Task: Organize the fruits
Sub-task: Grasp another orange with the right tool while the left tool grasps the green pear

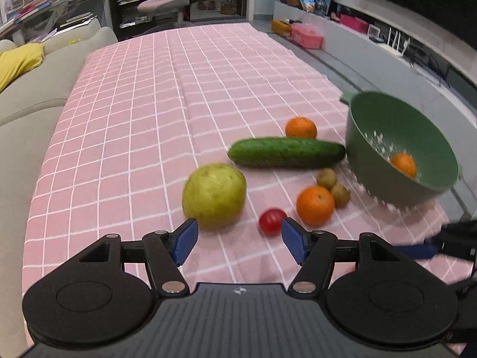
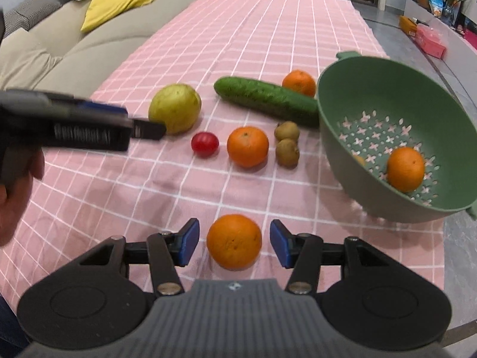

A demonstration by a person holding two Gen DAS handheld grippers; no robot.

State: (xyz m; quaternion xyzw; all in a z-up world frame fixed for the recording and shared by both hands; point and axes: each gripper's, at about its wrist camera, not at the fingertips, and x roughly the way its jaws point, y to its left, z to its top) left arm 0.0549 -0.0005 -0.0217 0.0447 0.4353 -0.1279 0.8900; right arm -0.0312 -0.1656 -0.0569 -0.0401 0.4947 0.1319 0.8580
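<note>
Flanking near orange, spread right tool, colander beyond

Left wrist view: green colander motion-blurred, holes indistinct; right claw cut off at frame edge, blurred. Right wrist view: colander rim hides cucumber end; left claw blurred, lettering unreadable.

Cloth, plastic and fruit skins

A matt pink checked tablecloth looks like soft woven fabric; the green colander is smooth matt plastic; the cucumber is bumpy, the tomato glossy, the nearest orange finely dimpled.
</note>
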